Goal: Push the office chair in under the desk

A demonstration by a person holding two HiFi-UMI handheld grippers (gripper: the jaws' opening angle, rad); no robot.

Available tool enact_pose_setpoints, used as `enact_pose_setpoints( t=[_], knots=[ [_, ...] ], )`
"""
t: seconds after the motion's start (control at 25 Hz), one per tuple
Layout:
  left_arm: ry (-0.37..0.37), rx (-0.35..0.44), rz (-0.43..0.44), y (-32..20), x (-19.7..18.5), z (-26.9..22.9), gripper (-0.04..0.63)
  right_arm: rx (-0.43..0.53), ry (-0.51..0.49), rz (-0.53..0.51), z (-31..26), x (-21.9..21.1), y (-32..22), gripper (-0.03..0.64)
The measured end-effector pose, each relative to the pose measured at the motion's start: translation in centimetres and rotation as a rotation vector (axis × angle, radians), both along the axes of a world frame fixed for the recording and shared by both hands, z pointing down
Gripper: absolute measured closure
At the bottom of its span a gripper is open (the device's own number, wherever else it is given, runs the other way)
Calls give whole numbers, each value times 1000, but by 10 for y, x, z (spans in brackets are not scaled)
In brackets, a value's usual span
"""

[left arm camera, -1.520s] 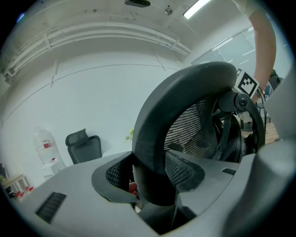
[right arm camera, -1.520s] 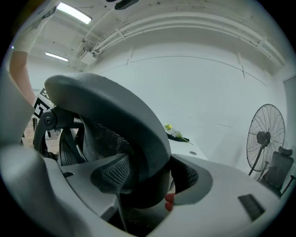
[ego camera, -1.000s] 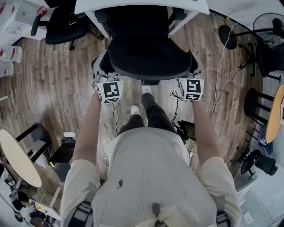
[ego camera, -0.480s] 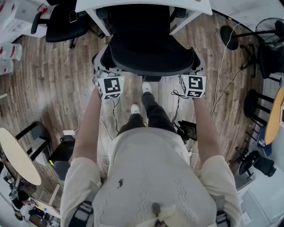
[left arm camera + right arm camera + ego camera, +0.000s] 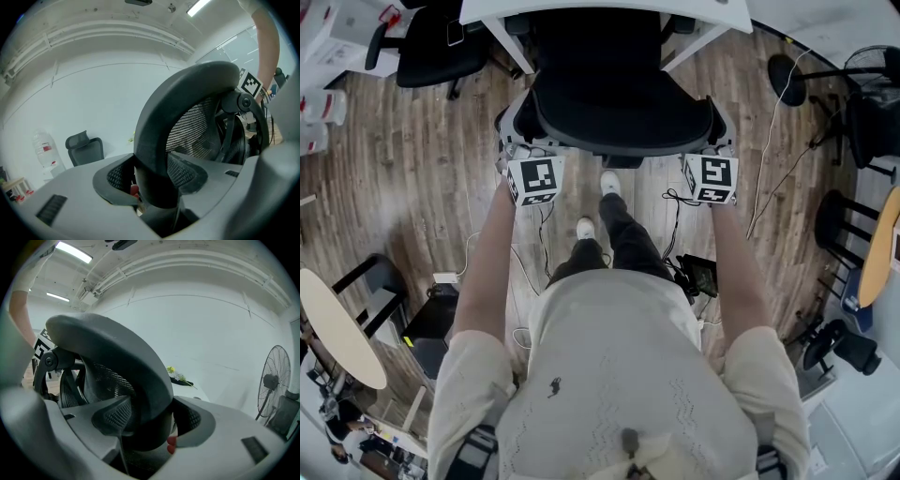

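At left, left gripper (image 5: 517, 155) fingers (image 5: 112, 180) spread wide, clamped on the office chair (image 5: 619, 112) backrest edge. Chair seat looks partly under the white desk (image 5: 600, 11), hard to judge from above. Right gripper (image 5: 719, 153) fingers likewise clamp the opposite backrest edge.

- Hidden under the desk (image 5: 698, 11) at 12 o'clock: front of the office chair (image 5: 619, 112).
- Cut off there by the top edge: the desk itself.
- Cut off at 2 o'clock: fan (image 5: 870, 56).
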State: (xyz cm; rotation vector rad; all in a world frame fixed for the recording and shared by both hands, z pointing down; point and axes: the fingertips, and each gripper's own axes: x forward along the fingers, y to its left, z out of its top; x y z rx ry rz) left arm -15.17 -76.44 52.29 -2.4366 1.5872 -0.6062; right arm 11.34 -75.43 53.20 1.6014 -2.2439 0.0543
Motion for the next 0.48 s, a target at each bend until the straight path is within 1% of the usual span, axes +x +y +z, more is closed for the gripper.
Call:
enact_pose_setpoints(
  t=[0.48],
  knots=[
    [-6,-2,-7,-2,2,2,362,-4,3,-12,2,2,-3,330]
  ],
)
